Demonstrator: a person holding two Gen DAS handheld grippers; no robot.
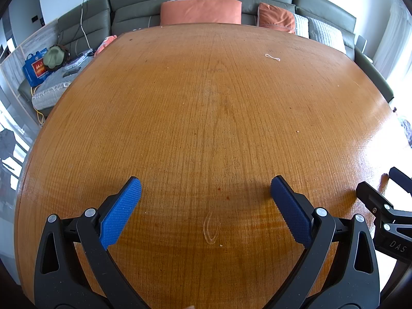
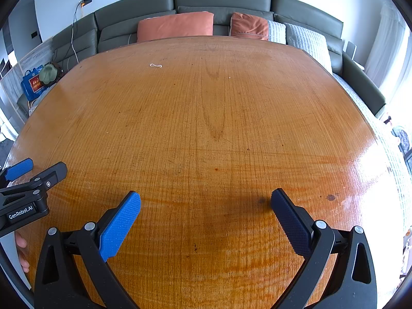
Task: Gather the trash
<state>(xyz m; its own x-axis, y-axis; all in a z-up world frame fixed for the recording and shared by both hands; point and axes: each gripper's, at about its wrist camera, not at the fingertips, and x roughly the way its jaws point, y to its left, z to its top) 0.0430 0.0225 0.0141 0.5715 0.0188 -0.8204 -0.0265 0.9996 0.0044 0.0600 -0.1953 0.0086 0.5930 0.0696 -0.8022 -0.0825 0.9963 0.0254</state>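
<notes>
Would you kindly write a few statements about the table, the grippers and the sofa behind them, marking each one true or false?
1. The left gripper is open and holds nothing. True.
2. The right gripper is shut on a bottle. False: it is open and empty.
3. A small white loop of string lies on the far part of the wooden table. True.
4. The sofa cushions are blue. False: two are orange, the others pale grey.
5. A blue bag stands on the table. False: it sits on the sofa, off to the left.

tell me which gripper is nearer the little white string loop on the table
Neither clearly. The white string loop lies far across the table, between both. It sits ahead and right of the open left gripper, ahead and left of the open right gripper.
</notes>
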